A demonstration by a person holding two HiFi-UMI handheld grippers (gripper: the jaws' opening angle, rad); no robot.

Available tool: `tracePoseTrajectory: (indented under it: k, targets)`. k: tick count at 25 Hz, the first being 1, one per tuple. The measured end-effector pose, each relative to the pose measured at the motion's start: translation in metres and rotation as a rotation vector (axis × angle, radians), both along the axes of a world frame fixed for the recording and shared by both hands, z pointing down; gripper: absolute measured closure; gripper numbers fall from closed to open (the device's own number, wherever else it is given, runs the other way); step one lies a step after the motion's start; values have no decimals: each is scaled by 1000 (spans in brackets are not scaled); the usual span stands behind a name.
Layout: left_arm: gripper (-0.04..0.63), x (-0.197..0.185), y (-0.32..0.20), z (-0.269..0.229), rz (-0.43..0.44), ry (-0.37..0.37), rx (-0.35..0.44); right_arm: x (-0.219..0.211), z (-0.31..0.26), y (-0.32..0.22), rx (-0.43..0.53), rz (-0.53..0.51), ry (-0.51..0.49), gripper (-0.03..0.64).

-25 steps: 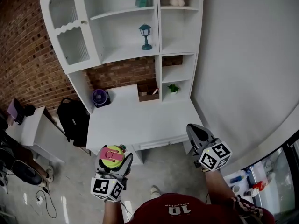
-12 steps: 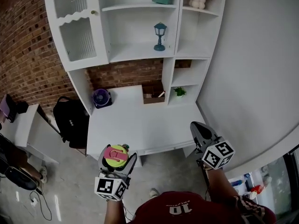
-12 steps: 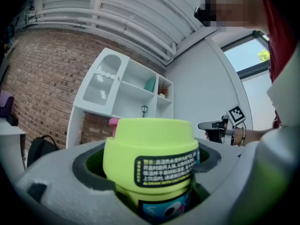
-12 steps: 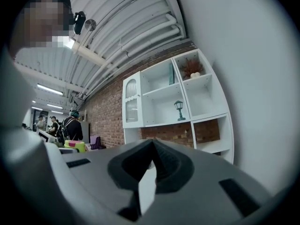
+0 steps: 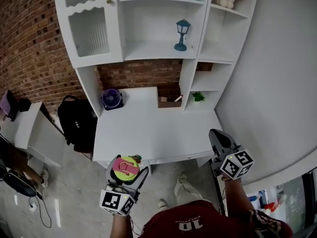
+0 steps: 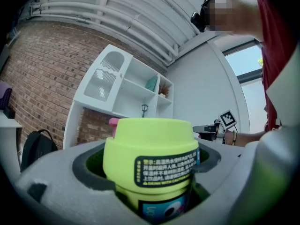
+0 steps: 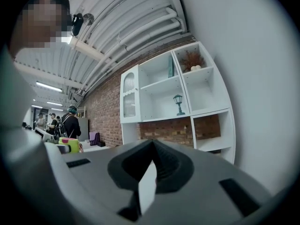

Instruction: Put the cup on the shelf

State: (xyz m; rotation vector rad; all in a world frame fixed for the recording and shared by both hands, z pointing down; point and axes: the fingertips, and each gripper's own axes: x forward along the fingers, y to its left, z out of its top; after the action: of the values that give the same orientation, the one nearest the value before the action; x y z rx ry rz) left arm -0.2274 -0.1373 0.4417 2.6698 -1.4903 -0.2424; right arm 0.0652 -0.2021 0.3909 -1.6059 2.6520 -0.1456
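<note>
My left gripper is shut on a lime-green cup with a pink flip lid, held upright over the floor just short of the white desk. In the left gripper view the cup fills the space between the jaws, its black label facing the camera. My right gripper is shut with nothing in it, off the desk's front right corner. The white shelf unit rises behind the desk; it also shows in the right gripper view as the shelf unit.
A teal lantern stands on a middle shelf. On the desk lie a purple fan, a brown box and a small plant. A black backpack leans by the desk's left side. A brick wall is at left.
The view has drawn closer to the desk and shelf unit. Both grippers keep their hold and places relative to the body; the cup stays gripped.
</note>
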Motion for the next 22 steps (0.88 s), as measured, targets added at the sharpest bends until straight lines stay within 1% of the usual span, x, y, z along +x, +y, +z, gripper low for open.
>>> tracePoseTrajectory:
  k: [3, 6, 10, 14, 16, 19, 20, 22]
  targets:
    - [127, 0, -2, -2, -11, -5, 13, -1, 5, -19, -19, -33, -41, 612]
    - [127, 5, 0, -1, 15, 27, -10, -14, 10, -37, -33, -91, -67, 612]
    - [127, 4, -11, -5, -19, 34, 1, -25, -4, -60, 7, -143, -65, 612]
    - [127, 16, -36, -25, -18, -5, 40, -23, -23, -80, 62, -171, -67, 612]
    - [127, 25, -53, -34, -15, 12, 54, -16, -28, -90, 84, -176, -68, 612]
    - [127, 44, -73, -44, 1, 67, 61, -2, -32, -105, 102, -172, -85, 612]
    - [127, 51, -78, -48, 6, 70, 64, 1, -35, -109, 108, -176, -93, 612]
    - [127, 65, -88, -58, 17, 49, 79, 4, -45, -117, 128, -194, -99, 612]
